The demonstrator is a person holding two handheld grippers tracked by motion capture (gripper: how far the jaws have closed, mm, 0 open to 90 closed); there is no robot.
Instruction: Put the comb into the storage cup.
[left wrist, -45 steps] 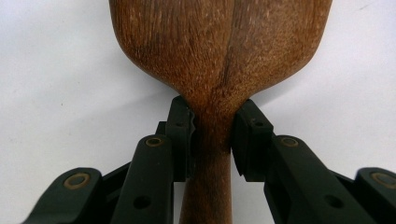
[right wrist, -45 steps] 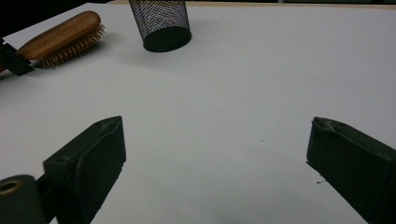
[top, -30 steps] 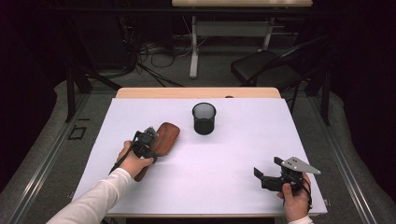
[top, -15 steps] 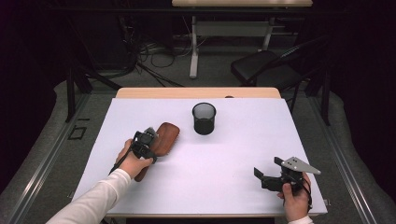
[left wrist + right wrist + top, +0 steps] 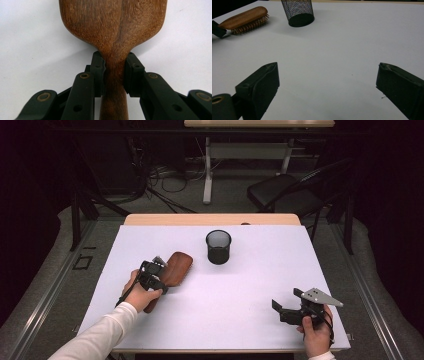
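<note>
We note one container on the white table (image 5: 250, 310): a black mesh cup (image 5: 218, 247), upright, near the far middle. Through the mesh we see nothing inside, though the high view is too small to be sure; in the right gripper view the cup (image 5: 298, 12) shows its solid dark base resting on the table top.

The wooden hairbrush (image 5: 175, 268) lies left of the cup and apart from it, bristles down, as the right gripper view shows (image 5: 244, 17). Our left gripper (image 5: 152, 276) has its jaws closed on the brush handle where it narrows below the head; in the left gripper view both pads press against the wood (image 5: 113, 72).

Our right gripper (image 5: 295, 307) sits near the table's near right corner, well apart from brush and cup, jaws wide apart with bare table between them (image 5: 327, 82).

The table between brush and cup is bare. Beyond the far edge stand a dark chair (image 5: 285, 195) and loose cables (image 5: 160, 180) on the floor.
</note>
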